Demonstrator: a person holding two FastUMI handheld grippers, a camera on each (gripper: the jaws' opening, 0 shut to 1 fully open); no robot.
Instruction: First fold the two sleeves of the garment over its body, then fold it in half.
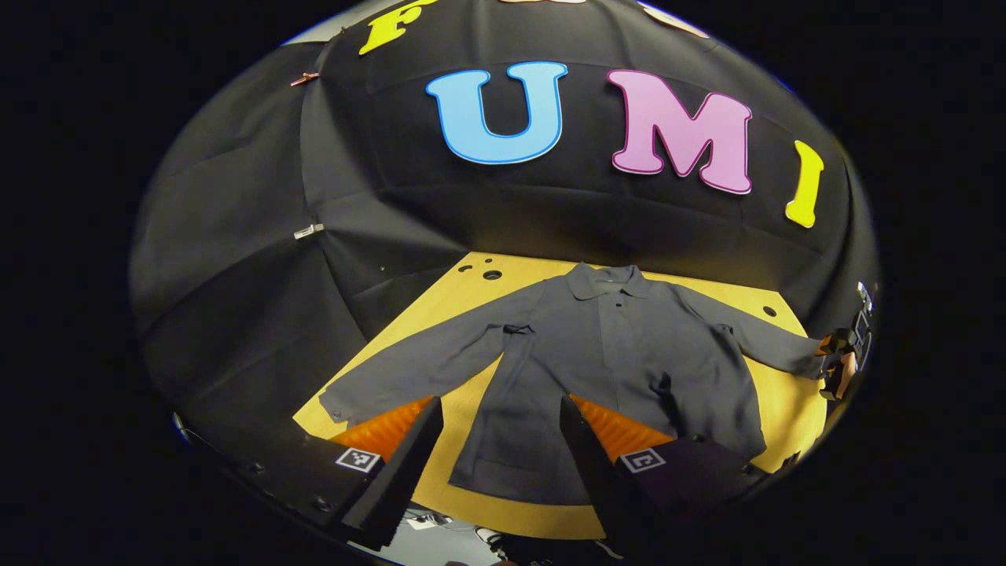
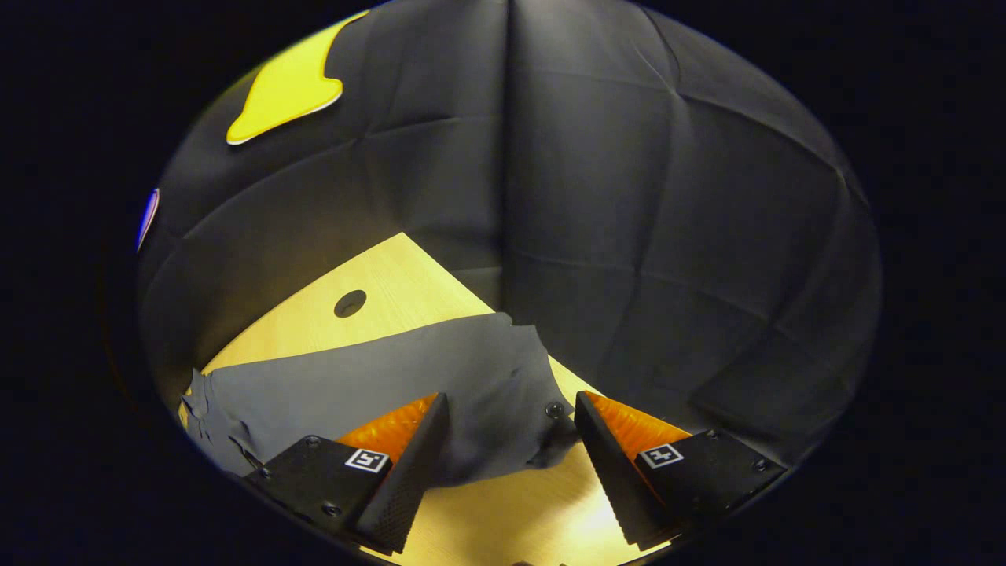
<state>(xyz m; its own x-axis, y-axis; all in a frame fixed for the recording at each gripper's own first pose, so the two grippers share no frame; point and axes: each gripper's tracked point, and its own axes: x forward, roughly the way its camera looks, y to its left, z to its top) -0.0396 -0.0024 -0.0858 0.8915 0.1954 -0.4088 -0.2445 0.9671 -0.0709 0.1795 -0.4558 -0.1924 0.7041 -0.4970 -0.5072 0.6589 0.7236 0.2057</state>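
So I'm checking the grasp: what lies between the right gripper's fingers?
The sleeve cuff, flat on the table, lies between the open right gripper fingers, in the right gripper view.

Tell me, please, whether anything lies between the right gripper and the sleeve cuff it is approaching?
Nothing visible does. In the right gripper view the right gripper is open, and the sleeve cuff lies flat on the wooden table directly between and ahead of its fingers. The garment's body, where the sleeve must go, is also bare.

Lighting: dim booth, overhead light bright on the table (image 1: 471, 283), with glare near the right gripper (image 2: 503, 472). Strong fisheye bending at edges; focus sharp, no blur.
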